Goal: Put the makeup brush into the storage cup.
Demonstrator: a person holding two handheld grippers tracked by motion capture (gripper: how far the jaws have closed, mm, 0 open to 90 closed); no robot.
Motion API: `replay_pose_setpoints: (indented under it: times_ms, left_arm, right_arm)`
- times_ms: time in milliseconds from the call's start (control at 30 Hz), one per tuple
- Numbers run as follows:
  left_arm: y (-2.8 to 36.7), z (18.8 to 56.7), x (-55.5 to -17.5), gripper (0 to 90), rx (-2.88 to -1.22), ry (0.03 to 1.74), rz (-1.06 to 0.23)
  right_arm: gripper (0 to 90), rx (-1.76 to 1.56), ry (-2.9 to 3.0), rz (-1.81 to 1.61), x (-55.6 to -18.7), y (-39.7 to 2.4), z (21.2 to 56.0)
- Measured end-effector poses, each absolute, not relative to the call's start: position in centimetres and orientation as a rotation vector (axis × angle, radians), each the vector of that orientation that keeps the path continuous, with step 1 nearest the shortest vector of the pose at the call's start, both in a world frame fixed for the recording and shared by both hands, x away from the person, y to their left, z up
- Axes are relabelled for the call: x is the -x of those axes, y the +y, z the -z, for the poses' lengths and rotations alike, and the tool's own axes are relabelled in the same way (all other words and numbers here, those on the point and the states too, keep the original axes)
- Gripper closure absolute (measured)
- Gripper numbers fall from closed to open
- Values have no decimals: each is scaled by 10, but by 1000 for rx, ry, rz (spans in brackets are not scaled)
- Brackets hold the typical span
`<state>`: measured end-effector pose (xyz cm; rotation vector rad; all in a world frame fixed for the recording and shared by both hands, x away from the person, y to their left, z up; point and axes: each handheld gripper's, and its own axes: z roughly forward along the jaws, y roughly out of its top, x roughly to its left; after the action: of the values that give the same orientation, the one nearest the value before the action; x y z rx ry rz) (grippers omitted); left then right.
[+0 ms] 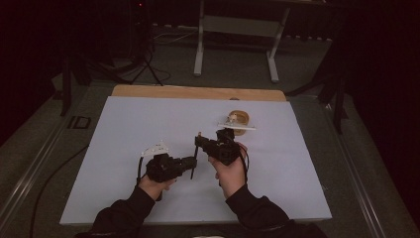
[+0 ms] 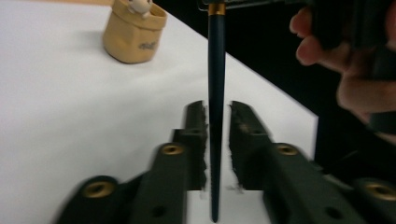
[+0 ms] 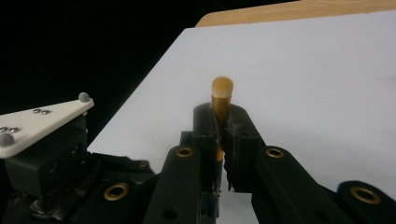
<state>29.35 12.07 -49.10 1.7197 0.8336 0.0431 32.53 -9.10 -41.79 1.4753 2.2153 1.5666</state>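
**Pen passed between two claws over the counter**

Above the middle of the white counter [image 1: 124, 148], a dark blue pen [image 1: 194, 157] with a gold end stands nearly upright between the two hands. The right claw [image 1: 199, 141] is clenched on the pen's gold upper end, which pokes out past its jaws in the right gripper view [image 3: 222, 100]. The left claw [image 1: 190, 162] brackets the lower barrel; in the left gripper view [image 2: 215, 130] the barrel [image 2: 215, 93] runs down the narrow gap between the jaws, a sliver of space on either side, so this claw is released. A tan, sack-shaped pot [image 2: 134, 32] sits well apart on the far part of the counter.
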Motion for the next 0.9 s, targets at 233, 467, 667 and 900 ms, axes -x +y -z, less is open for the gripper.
replay_pose_setpoints:
  times_ms: [233,467,667,900]
  left_arm:
    - [119,487,-293,589,-1727,837,-61]
    - [126,484,-295,481,-1717,847,-50]
    - [126,480,-295,306,-1738,847,-53]
    - [130,478,-297,172,-1746,841,-17]
  right_arm:
    - [840,-1384,2242,-1544,-325,-90,414]
    - [840,-1320,2266,-1532,-326,-95,406]
    - [841,-1227,2317,-1535,-328,-100,400]
    - [841,-1122,2340,-1533,-328,-115,396]
